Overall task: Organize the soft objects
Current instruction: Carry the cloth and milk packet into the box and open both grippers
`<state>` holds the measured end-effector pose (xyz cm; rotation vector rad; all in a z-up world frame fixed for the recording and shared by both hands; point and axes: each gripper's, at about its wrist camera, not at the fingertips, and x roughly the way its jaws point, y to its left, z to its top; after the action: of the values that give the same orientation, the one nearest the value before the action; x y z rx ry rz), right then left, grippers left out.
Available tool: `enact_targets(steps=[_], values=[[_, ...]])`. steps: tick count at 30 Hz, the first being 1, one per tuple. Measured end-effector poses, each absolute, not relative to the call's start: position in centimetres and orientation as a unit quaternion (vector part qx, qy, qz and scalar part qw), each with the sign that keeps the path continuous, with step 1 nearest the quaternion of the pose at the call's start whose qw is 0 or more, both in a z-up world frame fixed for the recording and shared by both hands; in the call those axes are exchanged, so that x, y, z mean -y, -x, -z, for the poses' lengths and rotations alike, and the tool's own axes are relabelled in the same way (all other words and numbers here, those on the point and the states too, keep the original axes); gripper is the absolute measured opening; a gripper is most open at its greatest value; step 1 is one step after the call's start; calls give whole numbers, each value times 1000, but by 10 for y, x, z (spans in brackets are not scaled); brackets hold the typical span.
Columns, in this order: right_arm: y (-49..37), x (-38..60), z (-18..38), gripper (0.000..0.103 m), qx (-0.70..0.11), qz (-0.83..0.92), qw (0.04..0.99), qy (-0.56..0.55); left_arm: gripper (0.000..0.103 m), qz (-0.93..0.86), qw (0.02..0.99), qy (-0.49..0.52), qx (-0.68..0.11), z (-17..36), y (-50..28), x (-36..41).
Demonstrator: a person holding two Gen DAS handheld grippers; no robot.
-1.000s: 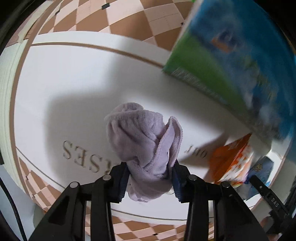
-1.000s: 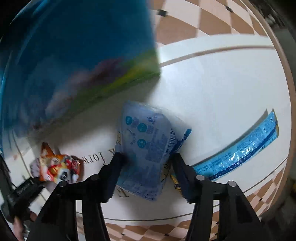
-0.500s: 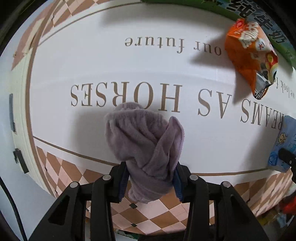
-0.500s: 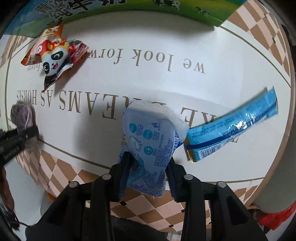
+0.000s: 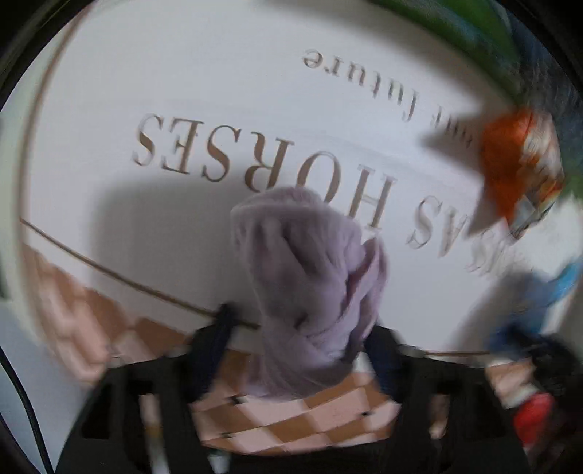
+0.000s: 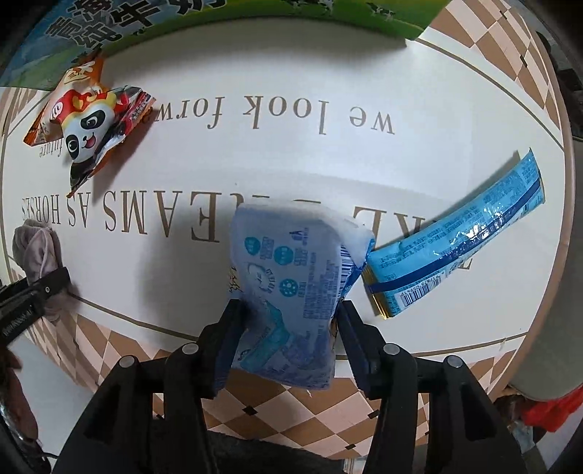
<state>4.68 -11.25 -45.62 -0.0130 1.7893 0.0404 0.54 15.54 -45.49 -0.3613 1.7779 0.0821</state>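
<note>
The right claw [image 6: 288, 328] is clamped on a pale blue tissue pack [image 6: 291, 291]: its two dark fingers [image 6: 229, 335] press into the pack's lower sides, and the soft wrapper bulges above them. The pack hangs over the near edge of the white tabletop [image 6: 328, 175], its top corner lifted clear of the printed lettering. Just to the right of the pack, a long blue wrapper [image 6: 455, 240] lies flat on the tabletop, one end close beside the pack and the other slanting away up and to the right. Ahead and to the left, well apart, a crumpled snack bag with a panda face [image 6: 87, 127] lies beside a green and blue carton [image 6: 218, 18] standing along the far edge. At the far left, the other claw's black finger shows with grey-lilac cloth in it.

The left wrist view is blurred. The left claw [image 5: 298, 350] grips a bunched lilac cloth [image 5: 309, 284], which rises from between its fingers [image 5: 211, 346]; the right finger touches the cloth, while a gap shows beside the left one, so how firmly it is pinched I cannot tell. The cloth hangs over the tabletop's near edge, with checkered floor [image 5: 291, 419] below. Ahead to the right lies the orange snack bag [image 5: 517, 167]; low at the right is a blue smear, too blurred to name.
</note>
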Motion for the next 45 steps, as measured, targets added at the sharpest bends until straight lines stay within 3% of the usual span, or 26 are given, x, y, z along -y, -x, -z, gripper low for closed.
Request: enact_targets(steps=[3,5,6,16,19,21,22,23,28,33,38,41,45], values=[[-51,118,456,58,-783,-30,620,-39,74,-60,630,193,-750,449,3,-172],[-47,122,451,80,-778,-37,624,-64,74,-68,638,219,-735,443,11,-180],[-46,122,447,84,-774,-42,629,-68,74,-70,635,229,-734,443,15,-185],[-41,126,448,86,-769,-20,635,-76,74,-33,622,144,-769,453,1,-130],[-43,122,452,86,-770,-16,634,-67,60,-47,632,97,-767,451,1,-114],[-41,116,452,86,-766,-11,641,-46,38,-42,640,74,-763,449,1,-101],[-39,110,450,80,-761,-10,648,-26,37,-37,639,67,-765,449,1,-94],[-39,107,451,56,-760,-11,650,-15,36,-34,636,62,-769,450,3,-90],[-30,92,439,32,-752,-31,659,12,35,-18,644,55,-763,431,11,-63],[-28,88,391,30,-733,-78,675,-22,35,35,688,80,-721,349,-8,-39],[-60,99,293,30,-668,-124,731,-65,36,73,722,81,-683,266,-82,-27],[-113,98,256,30,-637,-138,754,-80,36,65,726,55,-682,241,-142,-64],[-185,80,264,30,-640,-132,752,-89,36,63,678,36,-732,280,-214,-76]])
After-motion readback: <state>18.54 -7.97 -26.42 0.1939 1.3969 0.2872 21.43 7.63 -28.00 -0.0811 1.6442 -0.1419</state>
